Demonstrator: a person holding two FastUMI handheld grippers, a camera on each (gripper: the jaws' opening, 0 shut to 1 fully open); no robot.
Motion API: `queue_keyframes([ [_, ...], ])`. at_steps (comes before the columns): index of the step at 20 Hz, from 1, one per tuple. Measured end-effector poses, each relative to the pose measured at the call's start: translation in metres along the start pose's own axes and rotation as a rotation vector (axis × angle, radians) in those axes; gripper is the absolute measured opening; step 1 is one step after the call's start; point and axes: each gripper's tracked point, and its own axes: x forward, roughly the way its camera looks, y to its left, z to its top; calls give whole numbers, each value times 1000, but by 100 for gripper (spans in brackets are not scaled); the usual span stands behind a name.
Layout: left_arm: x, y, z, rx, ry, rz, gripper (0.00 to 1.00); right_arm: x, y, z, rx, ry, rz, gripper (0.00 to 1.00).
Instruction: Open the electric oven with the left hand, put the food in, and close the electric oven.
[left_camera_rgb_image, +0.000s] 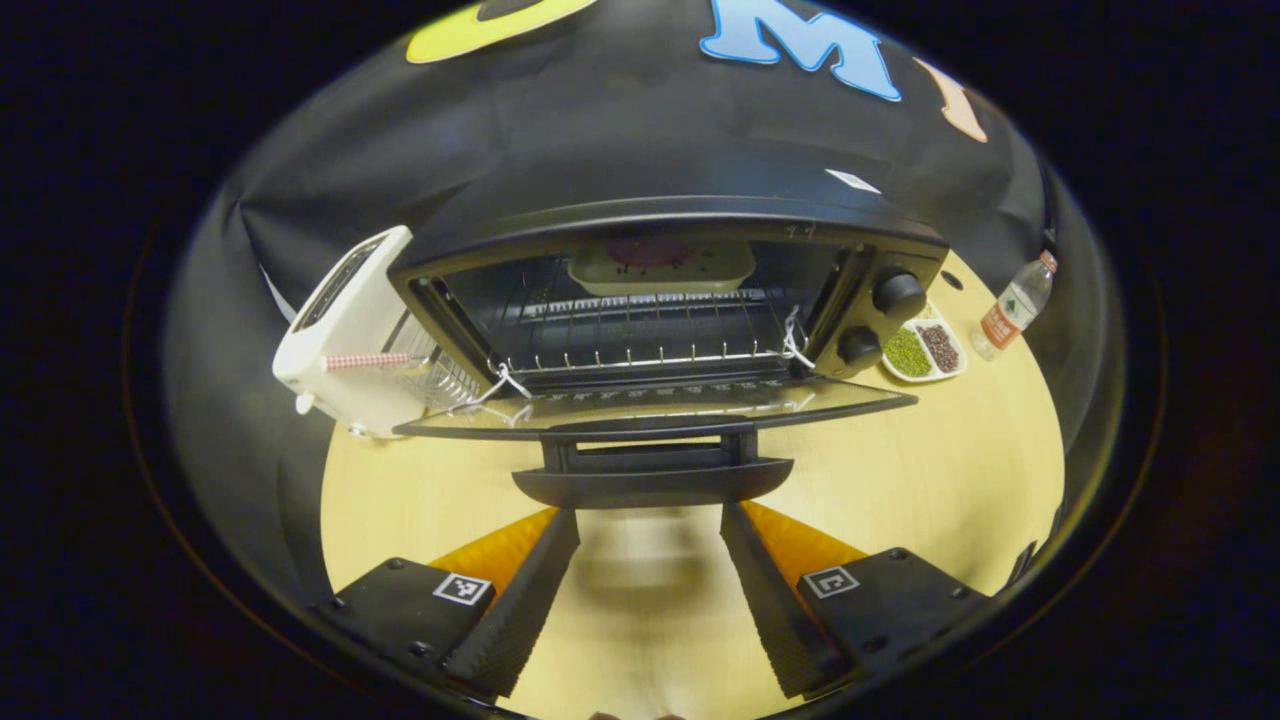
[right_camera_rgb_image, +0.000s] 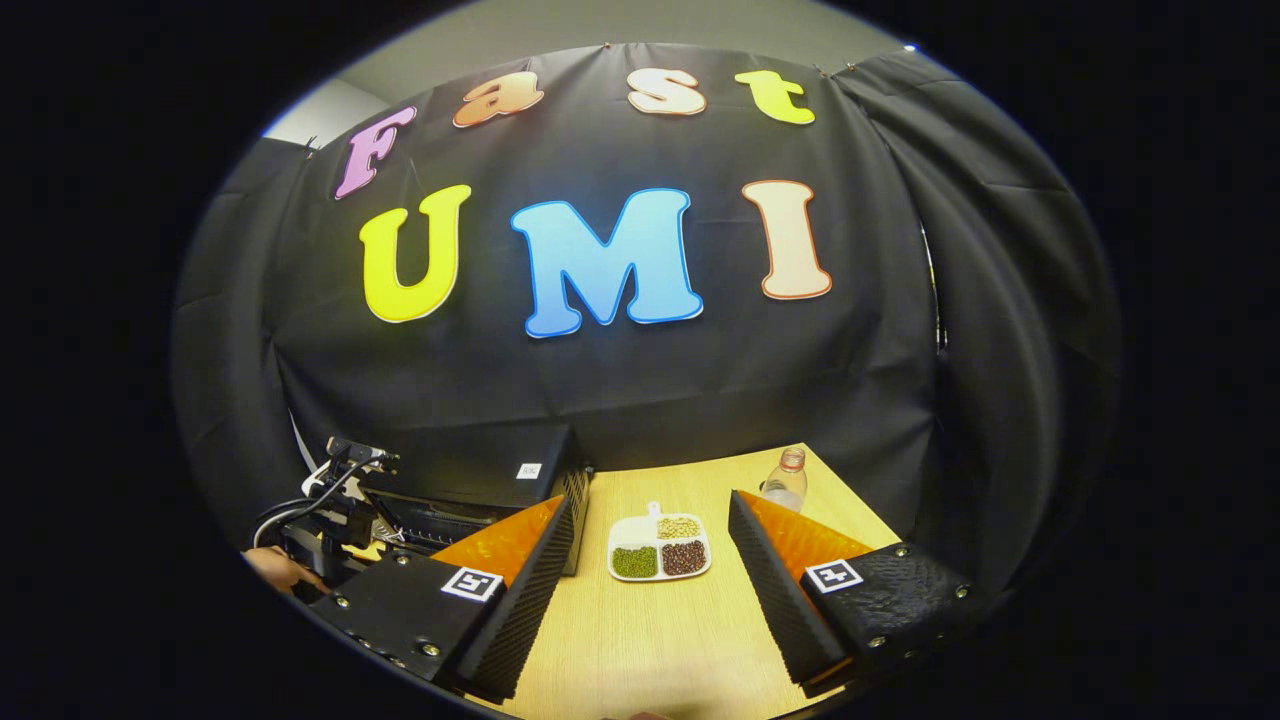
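Observation:
The black electric oven (left_camera_rgb_image: 700, 225) stands open in the left gripper view, its glass door (left_camera_rgb_image: 660, 405) folded down flat. The door's handle (left_camera_rgb_image: 650, 485) lies just beyond my left gripper (left_camera_rgb_image: 650, 520), which is open and holds nothing. Inside, on the wire rack (left_camera_rgb_image: 640, 335), a cream tray with something dark red (left_camera_rgb_image: 660, 265) sits at the back. In the right gripper view my right gripper (right_camera_rgb_image: 655, 505) is open and empty over the table, with the oven (right_camera_rgb_image: 490, 475) off to its left. There the left gripper (right_camera_rgb_image: 335, 505) and a hand (right_camera_rgb_image: 270, 568) show in front of the oven.
A white toaster (left_camera_rgb_image: 345, 335) stands close against the oven's left side. Right of the oven lie a white divided dish of beans (left_camera_rgb_image: 925, 350) (right_camera_rgb_image: 660, 548) and a water bottle (left_camera_rgb_image: 1015, 305) (right_camera_rgb_image: 785, 480). The wooden table (left_camera_rgb_image: 930, 470) ends at the black cloth wall.

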Motion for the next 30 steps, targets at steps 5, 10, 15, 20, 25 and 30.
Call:
queue_keyframes([
  [5, -18, 2, 13, -31, -72, 18, 97, 0, 0, -1, -3, 3, 12, 95],
  [10, -73, -20, 49, -37, -256, -26, 97, -1, -5, 9, -42, -25, 21, 95],
  [15, -188, -42, 111, -27, -639, -40, 97, -11, -4, 36, -33, -74, 43, 95],
  [20, -316, -58, 134, -145, -889, -53, 100, -40, 8, 88, -9, -189, 78, 95],
  [25, -361, -39, 138, -177, -965, -38, 100, -64, 23, 117, -24, -280, 98, 94],
  [30, -368, -35, 146, -163, -984, -61, 100, -70, 30, 118, -35, -286, 80, 94],
])
